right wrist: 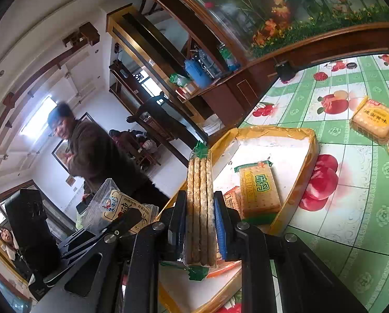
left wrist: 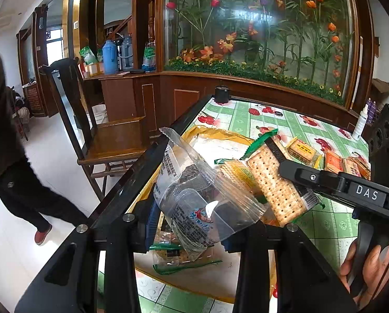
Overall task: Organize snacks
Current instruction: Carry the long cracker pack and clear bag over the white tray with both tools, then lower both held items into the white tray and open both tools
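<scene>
My left gripper [left wrist: 191, 224] is shut on a clear packet with a dark snack inside [left wrist: 194, 190], held over the near end of the yellow-rimmed tray [left wrist: 212, 130]. Right beside it, my right gripper [left wrist: 288, 174] is shut on a green-ended cracker pack [left wrist: 272, 182]. In the right wrist view that cracker pack [right wrist: 199, 177] stands on edge between the blue pads [right wrist: 221, 224] of the right gripper [right wrist: 201, 221], above the tray [right wrist: 311, 151]. Another cracker pack [right wrist: 259, 190] lies flat in the tray. The left gripper [right wrist: 108, 224] and its clear packet [right wrist: 118, 206] show at the left.
Several snack packs [left wrist: 301, 151] lie on the green fruit-print tablecloth [left wrist: 330, 221] to the right; a yellow packet [right wrist: 374, 122] lies alone. A spray bottle [left wrist: 361, 122] and a black box [left wrist: 387, 135] stand at the far right. A wooden chair [left wrist: 111, 140] and a walking person [left wrist: 6, 130] are left of the table.
</scene>
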The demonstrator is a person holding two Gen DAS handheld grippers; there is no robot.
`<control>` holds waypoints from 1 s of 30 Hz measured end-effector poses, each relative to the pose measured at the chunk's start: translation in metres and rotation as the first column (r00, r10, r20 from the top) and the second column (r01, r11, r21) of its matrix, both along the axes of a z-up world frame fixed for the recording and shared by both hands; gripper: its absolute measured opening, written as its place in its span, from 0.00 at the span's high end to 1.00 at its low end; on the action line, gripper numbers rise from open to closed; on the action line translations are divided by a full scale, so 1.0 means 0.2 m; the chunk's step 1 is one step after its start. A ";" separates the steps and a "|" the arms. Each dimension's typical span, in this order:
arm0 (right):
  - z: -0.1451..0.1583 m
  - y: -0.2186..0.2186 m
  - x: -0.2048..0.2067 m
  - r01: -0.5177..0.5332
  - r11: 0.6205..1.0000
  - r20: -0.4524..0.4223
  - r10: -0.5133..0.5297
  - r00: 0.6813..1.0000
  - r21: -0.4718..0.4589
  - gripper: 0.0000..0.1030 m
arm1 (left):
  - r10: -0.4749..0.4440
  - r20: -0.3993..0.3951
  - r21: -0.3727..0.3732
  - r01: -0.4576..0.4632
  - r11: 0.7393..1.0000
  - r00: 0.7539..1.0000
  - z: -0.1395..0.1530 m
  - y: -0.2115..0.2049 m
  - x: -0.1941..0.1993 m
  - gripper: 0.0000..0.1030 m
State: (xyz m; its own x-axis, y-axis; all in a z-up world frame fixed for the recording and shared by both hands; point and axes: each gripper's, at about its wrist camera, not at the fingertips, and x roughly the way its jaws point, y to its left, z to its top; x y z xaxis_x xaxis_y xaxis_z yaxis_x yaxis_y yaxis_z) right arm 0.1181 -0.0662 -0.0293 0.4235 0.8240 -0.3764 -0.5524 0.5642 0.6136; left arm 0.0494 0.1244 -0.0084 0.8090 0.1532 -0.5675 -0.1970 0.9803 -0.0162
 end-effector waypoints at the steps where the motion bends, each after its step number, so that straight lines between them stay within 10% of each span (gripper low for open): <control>1: 0.00 0.00 0.00 0.002 1.000 -0.001 -0.002 1.000 -0.002 0.81 | 0.000 -0.003 0.001 0.000 1.000 1.000 -0.01 0.00 0.00 0.65; 30: -0.11 0.10 0.10 -0.005 0.999 -0.057 0.003 0.998 -0.035 0.81 | -0.004 -0.041 0.022 0.005 1.000 0.999 -0.07 -0.02 0.08 0.65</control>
State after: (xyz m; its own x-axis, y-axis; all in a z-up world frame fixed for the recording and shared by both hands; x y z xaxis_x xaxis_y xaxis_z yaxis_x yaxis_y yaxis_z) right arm 0.1373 -0.0463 -0.0510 0.3977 0.8113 -0.4285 -0.5195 0.5841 0.6237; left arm 0.0654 0.1203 -0.0233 0.7859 0.1625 -0.5966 -0.1929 0.9811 0.0131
